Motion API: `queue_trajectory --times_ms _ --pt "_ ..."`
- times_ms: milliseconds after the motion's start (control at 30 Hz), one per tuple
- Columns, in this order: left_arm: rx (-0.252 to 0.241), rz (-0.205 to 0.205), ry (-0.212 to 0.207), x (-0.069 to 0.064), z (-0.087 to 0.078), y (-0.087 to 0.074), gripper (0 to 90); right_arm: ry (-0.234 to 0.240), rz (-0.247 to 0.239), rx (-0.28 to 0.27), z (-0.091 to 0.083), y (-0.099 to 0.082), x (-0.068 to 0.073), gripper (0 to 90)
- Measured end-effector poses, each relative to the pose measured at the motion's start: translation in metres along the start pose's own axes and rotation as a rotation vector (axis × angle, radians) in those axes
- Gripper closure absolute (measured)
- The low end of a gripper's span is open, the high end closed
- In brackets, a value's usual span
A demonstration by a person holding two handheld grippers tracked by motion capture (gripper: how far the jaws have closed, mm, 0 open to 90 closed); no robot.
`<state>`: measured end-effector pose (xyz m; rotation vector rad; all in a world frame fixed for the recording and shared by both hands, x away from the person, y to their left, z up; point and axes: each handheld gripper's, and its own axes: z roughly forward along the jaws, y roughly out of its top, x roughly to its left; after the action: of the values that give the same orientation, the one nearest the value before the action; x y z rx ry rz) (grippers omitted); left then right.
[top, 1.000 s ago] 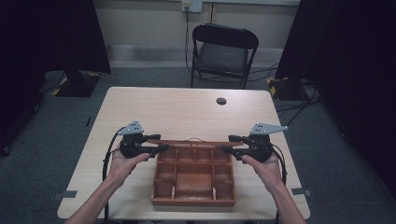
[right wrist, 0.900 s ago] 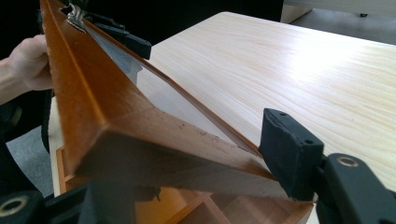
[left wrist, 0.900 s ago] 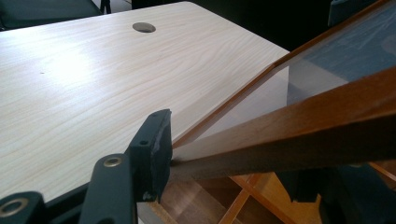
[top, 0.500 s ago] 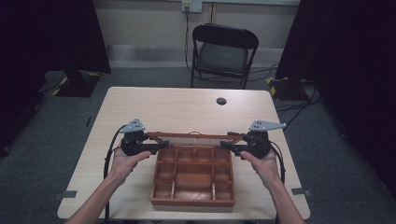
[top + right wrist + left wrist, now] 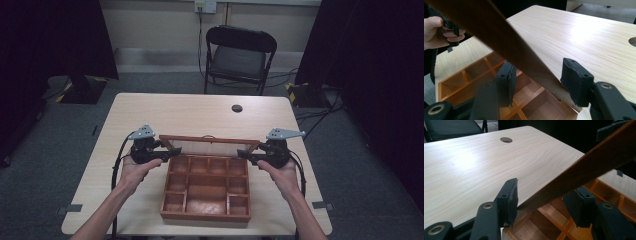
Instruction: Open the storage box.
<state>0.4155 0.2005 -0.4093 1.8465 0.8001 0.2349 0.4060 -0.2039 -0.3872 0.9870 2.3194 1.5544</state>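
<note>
Lid (image 5: 209, 146) is tilted up off the compartment box (image 5: 207, 187) mid-worktop (image 5: 180, 112). Your left hand-held gripper (image 5: 172, 152) and right hand-held gripper (image 5: 244, 154) sit spread at its front corners, jaws straddling the edge without pinching, likely propping it evenly.
</note>
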Motion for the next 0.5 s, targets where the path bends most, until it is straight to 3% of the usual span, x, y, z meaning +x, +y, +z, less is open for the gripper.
queue_trajectory --times_ms 500 --pt "0.016 -0.007 -0.007 0.004 0.008 -0.001 45.4 -0.023 0.0 0.03 0.011 -0.004 -0.006 47.8"
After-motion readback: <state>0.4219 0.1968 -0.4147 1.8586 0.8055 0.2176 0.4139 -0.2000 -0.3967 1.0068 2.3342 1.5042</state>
